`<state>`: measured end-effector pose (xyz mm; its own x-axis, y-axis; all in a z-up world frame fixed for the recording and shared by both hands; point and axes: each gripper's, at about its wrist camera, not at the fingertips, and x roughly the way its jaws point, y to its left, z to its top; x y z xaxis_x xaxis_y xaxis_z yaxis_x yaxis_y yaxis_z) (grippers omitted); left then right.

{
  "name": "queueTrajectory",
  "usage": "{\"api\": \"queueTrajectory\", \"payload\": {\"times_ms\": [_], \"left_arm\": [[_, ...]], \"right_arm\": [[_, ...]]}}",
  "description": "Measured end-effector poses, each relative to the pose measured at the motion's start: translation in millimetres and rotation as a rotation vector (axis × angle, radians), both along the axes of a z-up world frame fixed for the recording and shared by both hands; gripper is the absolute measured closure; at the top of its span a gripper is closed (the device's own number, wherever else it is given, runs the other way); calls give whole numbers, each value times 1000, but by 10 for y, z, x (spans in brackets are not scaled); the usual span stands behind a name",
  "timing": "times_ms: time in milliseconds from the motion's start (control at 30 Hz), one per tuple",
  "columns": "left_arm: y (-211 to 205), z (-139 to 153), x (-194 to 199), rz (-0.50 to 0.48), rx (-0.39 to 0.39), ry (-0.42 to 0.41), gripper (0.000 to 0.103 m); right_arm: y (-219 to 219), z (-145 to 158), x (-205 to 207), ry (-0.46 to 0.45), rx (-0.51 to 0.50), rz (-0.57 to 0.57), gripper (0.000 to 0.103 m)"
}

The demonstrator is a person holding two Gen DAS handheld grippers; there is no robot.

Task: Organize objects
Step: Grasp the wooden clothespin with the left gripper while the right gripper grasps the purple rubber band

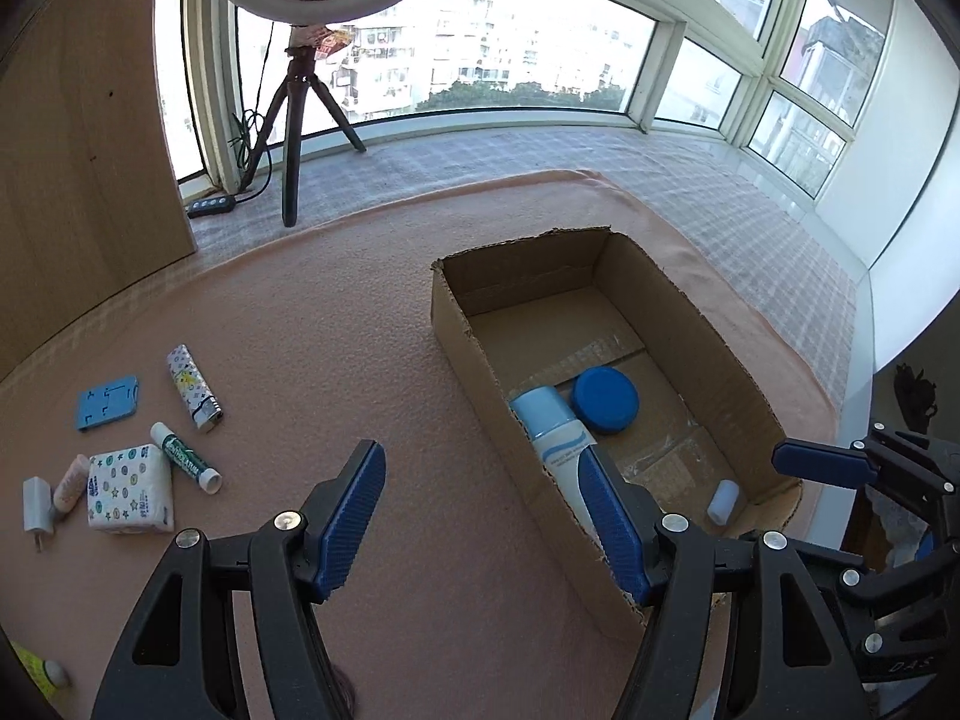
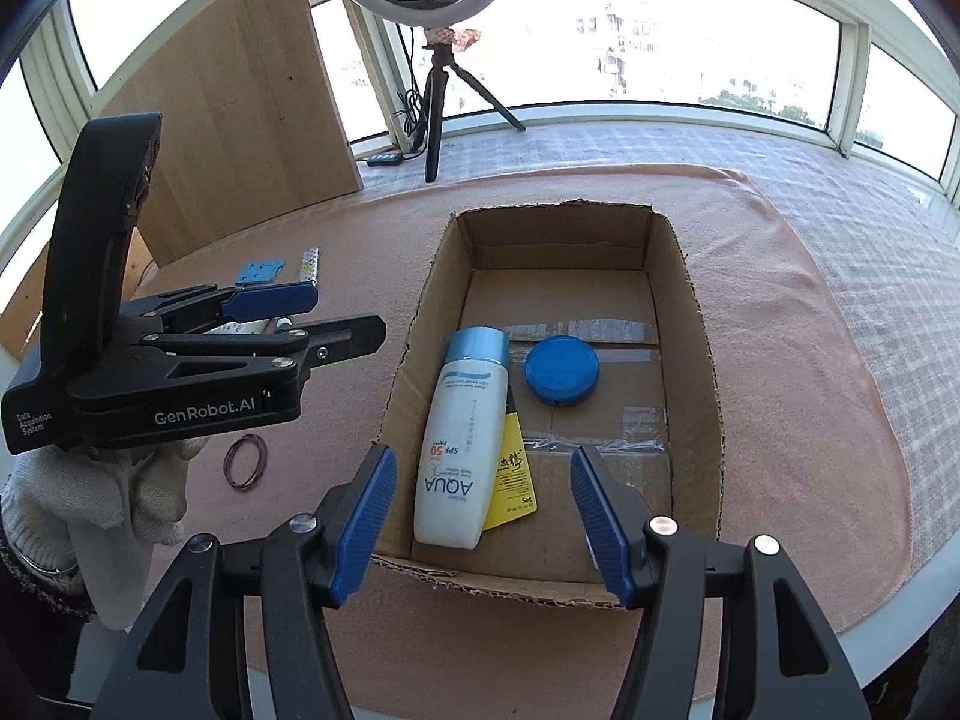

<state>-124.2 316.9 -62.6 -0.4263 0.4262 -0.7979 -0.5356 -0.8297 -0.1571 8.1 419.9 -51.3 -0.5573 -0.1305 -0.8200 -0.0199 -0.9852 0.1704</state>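
An open cardboard box (image 2: 690, 324) (image 1: 456, 336) stands on the pink cloth. It holds a white sunscreen bottle (image 2: 459, 450) (image 1: 555, 426), a round blue lid (image 2: 561, 371) (image 1: 605, 399), a yellow card (image 2: 513, 480) and a small white cap (image 1: 722, 501). My left gripper (image 1: 486, 516) is open and empty, over the cloth at the box's left wall; it also shows in the right wrist view (image 2: 342, 315). My right gripper (image 2: 483, 519) is open and empty above the box's near end. Left of the box lie a lighter (image 1: 193, 387), a blue card holder (image 1: 108, 403), a green-and-white tube (image 1: 185, 456), a tissue pack (image 1: 129, 487), a pink tube (image 1: 71, 483) and a white charger (image 1: 37, 504).
A ring light on a tripod (image 1: 297, 114) with a cable and switch (image 1: 210, 204) stands at the far window sill. A wooden board (image 1: 78, 138) leans at the left. Purple hair bands (image 2: 245, 461) lie on the cloth. A yellow item (image 1: 36, 669) sits at the near left edge.
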Motion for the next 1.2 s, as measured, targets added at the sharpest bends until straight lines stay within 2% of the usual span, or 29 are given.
{"api": "queueTrajectory", "payload": {"times_ms": [467,667,867,933,1033,1200], "left_arm": [[-1424,-68,285,170,-11,-24,33],[-1998,-226,391,249,-56,-45,33],[-2552,-455,451,320,-89,-94,33],[-2713,-533,450,347,-92,-109,33],[-2882,-623,458,374,-97,-125,33],[-2978,-738,446,370,-113,-143,37]], "right_arm": [[-861,-11,-172,-19,-42,116,46],[-1208,-166,-333,-74,-84,173,47],[-1495,-395,-523,-129,-65,206,47],[-1548,-474,-575,-149,-60,212,49],[-1633,-607,-651,-190,-45,225,57],[-1798,-795,-745,-239,7,254,65]]}}
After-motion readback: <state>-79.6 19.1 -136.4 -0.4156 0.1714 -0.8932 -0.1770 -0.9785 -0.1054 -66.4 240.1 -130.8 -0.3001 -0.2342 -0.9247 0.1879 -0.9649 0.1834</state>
